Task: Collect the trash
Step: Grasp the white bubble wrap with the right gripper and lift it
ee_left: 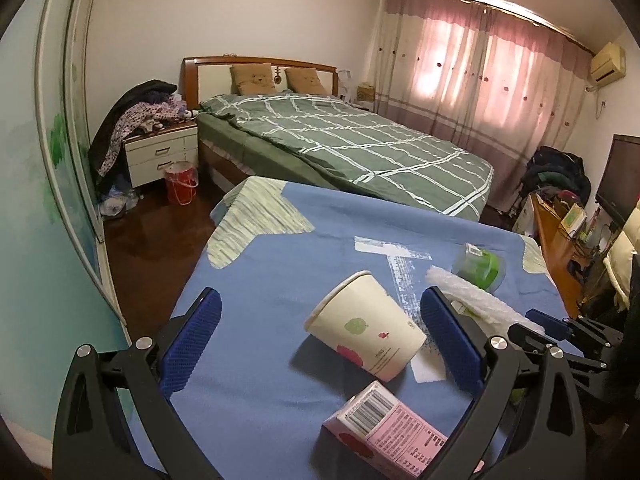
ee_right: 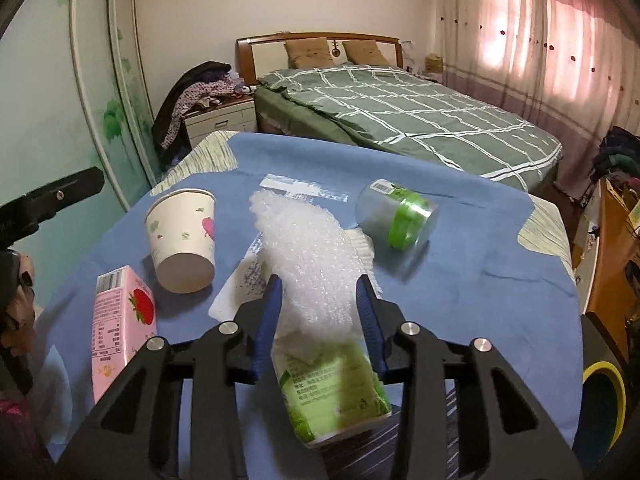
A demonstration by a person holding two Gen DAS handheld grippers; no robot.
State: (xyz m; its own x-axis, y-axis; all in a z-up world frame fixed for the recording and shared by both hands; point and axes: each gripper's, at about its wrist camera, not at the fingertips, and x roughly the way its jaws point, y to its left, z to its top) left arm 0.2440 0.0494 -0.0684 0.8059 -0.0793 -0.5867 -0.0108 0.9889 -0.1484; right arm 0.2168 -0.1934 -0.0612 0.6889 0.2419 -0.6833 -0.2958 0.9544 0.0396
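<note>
Trash lies scattered on a blue cloth (ee_right: 460, 280) spread over a table near the foot of a bed (ee_right: 420, 120). A wad of bubble wrap (ee_right: 312, 256), white and knobbly, sits between the fingers of the right gripper (ee_right: 318, 292), whose blue ribbed pads press against it on both sides, so that claw is closed on the wrap. Just under the wrap lies a soft green and white packet (ee_right: 336, 392) with small print on it. The left gripper (ee_left: 320, 320) hangs wide open over the cloth, holding nothing, with a paper cup (ee_left: 364, 326) lying on its side between its pads but touching neither. The cup is smooth, tapered, cream with little fruit prints. Close to the camera lies a pink carton (ee_left: 384, 432), boxy, with a barcode and a strawberry picture. A clear round plastic tub (ee_right: 396, 212) with a green band lies tipped over farther back. Flat strips of white paper (ee_left: 392, 252) lie on the cloth.

Only the right wrist view shows the green packet whole and the cup's flat base; only the left wrist view shows a red bucket (ee_left: 182, 182) on the dark floor beside a white nightstand (ee_left: 160, 152).
</note>
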